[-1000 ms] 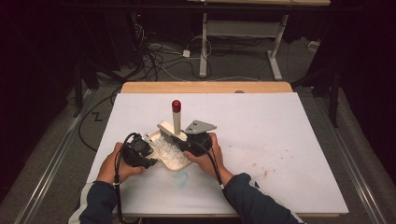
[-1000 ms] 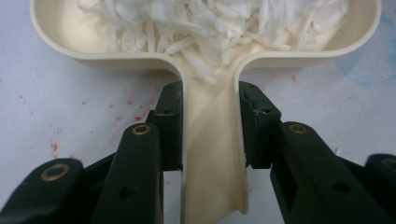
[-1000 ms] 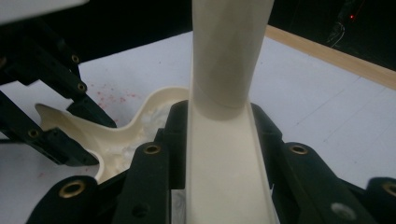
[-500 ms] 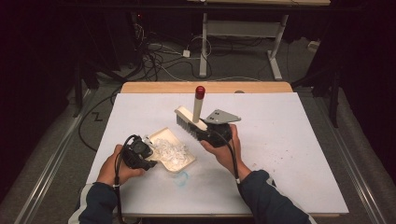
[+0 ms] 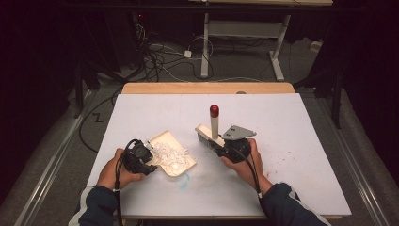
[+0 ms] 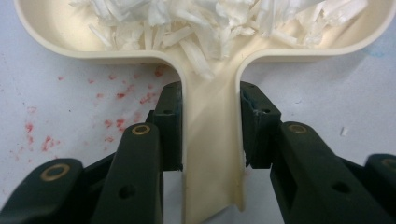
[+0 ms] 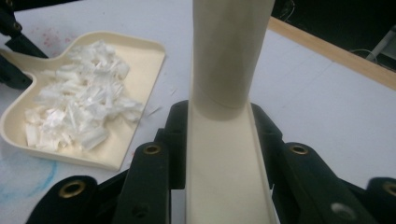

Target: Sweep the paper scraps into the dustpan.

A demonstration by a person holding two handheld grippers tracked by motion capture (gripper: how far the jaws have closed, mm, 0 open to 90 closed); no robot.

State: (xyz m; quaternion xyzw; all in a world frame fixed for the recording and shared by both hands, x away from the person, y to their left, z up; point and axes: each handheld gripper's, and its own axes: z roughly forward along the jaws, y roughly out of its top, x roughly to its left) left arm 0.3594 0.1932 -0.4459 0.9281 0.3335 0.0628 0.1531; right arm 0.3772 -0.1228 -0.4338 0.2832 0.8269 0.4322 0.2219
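The left tool (image 5: 141,157) grips the handle of a cream dustpan (image 5: 170,153), its two black pads pressed against either side of the narrow handle, as the left gripper view shows (image 6: 212,140). The dustpan (image 6: 205,51) lies flat on the white surface (image 5: 291,155), near the front edge and left of the middle, with its open pan pointing away from the left hand (image 5: 115,169). A heap of white paper shreds (image 5: 170,154) fills the pan; in the left gripper view the shreds (image 6: 210,23) reach back to the mouth of the handle. The right tool (image 5: 230,149) is clamped on a small cream brush (image 5: 209,134), its jaws closed on both sides of the brush's flat body in the right gripper view (image 7: 224,154). The brush's round handle stands up from the body and ends in a red cap (image 5: 214,111). The brush is held clear of the dustpan, to its right, near the middle of the surface, with the right hand (image 5: 244,162) behind it toward the front edge. Faint red specks (image 6: 121,100) mark the surface beside the dustpan handle, and a pale blue smear (image 5: 184,179) lies just in front of the pan. A strip of bare wood (image 5: 207,88) runs along the far edge of the surface.
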